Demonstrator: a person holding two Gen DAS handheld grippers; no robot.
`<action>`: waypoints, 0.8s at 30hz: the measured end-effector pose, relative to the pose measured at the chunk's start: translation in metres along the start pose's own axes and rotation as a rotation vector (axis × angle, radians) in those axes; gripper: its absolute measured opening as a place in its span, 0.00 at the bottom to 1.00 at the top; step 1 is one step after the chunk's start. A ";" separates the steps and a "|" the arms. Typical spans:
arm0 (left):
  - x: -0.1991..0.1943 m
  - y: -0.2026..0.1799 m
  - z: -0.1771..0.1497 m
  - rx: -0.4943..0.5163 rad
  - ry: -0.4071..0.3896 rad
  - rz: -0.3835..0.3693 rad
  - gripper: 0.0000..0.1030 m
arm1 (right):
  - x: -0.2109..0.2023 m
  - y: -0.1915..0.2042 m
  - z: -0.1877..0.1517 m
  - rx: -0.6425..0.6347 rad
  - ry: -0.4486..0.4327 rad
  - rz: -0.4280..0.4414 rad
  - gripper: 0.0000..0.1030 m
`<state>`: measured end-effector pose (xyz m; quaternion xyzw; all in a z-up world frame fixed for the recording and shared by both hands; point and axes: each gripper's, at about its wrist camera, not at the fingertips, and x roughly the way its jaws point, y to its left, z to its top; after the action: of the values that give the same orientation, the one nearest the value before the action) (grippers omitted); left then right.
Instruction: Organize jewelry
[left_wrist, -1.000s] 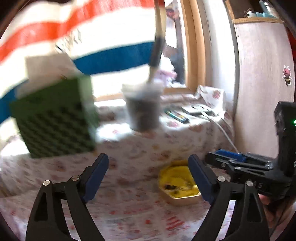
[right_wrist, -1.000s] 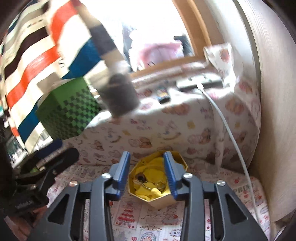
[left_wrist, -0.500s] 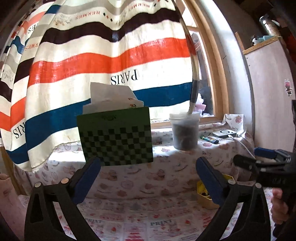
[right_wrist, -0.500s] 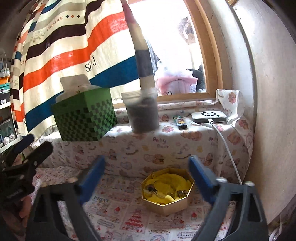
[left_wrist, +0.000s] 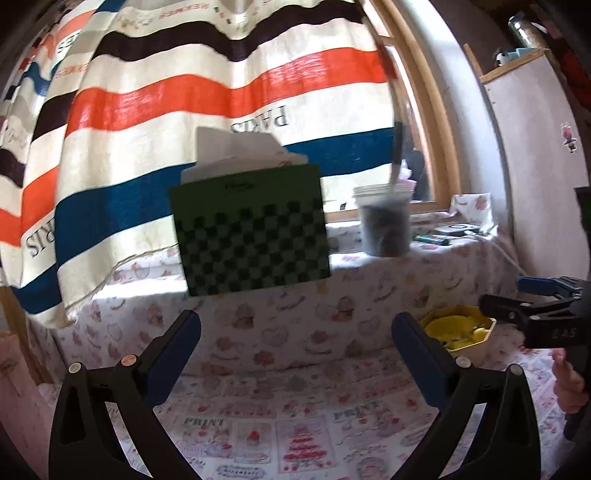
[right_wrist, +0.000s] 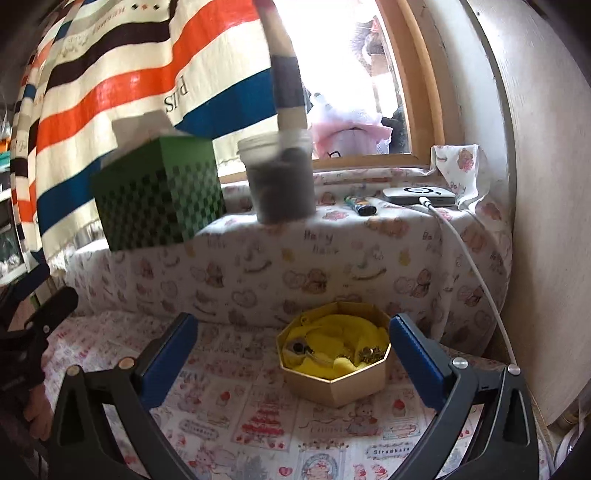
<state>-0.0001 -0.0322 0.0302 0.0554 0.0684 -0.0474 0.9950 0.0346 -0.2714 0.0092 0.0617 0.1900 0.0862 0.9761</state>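
Note:
A gold octagonal box (right_wrist: 332, 384) lined with yellow cloth sits on the printed cloth by the raised ledge. A ring-like piece (right_wrist: 297, 347) and a small gold piece (right_wrist: 369, 354) lie inside it. My right gripper (right_wrist: 291, 325) hovers just short of the box, its jaws opening wide with nothing between the pads. In the left wrist view the box (left_wrist: 458, 328) shows at the right, partly behind the right gripper (left_wrist: 517, 306). My left gripper (left_wrist: 295, 319) stands open and empty, facing the ledge left of the box; it also shows in the right wrist view as the left gripper (right_wrist: 44, 314).
On the ledge stand a green checkered tissue box (right_wrist: 159, 203), a plastic cup (right_wrist: 280, 184) of dark stuff, a lighter (right_wrist: 360, 205) and a white device (right_wrist: 419, 194) with a cable running down. A striped curtain (left_wrist: 184, 92) hangs behind. A wall (right_wrist: 546, 221) closes the right side.
The right jaws went from narrow, framing the box, to wide apart, and that gripper drew back. The left gripper swung away to the left, so the box now sits at its view's right edge.

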 end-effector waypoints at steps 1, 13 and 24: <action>0.001 0.004 -0.003 -0.022 0.000 0.008 0.99 | 0.000 0.001 -0.002 -0.005 -0.004 -0.007 1.00; 0.019 0.021 -0.018 -0.079 0.069 0.014 0.99 | 0.005 -0.002 -0.009 -0.028 -0.038 -0.068 1.00; 0.031 0.017 -0.028 -0.123 0.155 -0.017 0.99 | 0.003 0.001 -0.010 -0.038 -0.069 -0.157 1.00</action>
<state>0.0291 -0.0144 0.0004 -0.0030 0.1487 -0.0472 0.9878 0.0330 -0.2694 -0.0009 0.0310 0.1587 0.0110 0.9868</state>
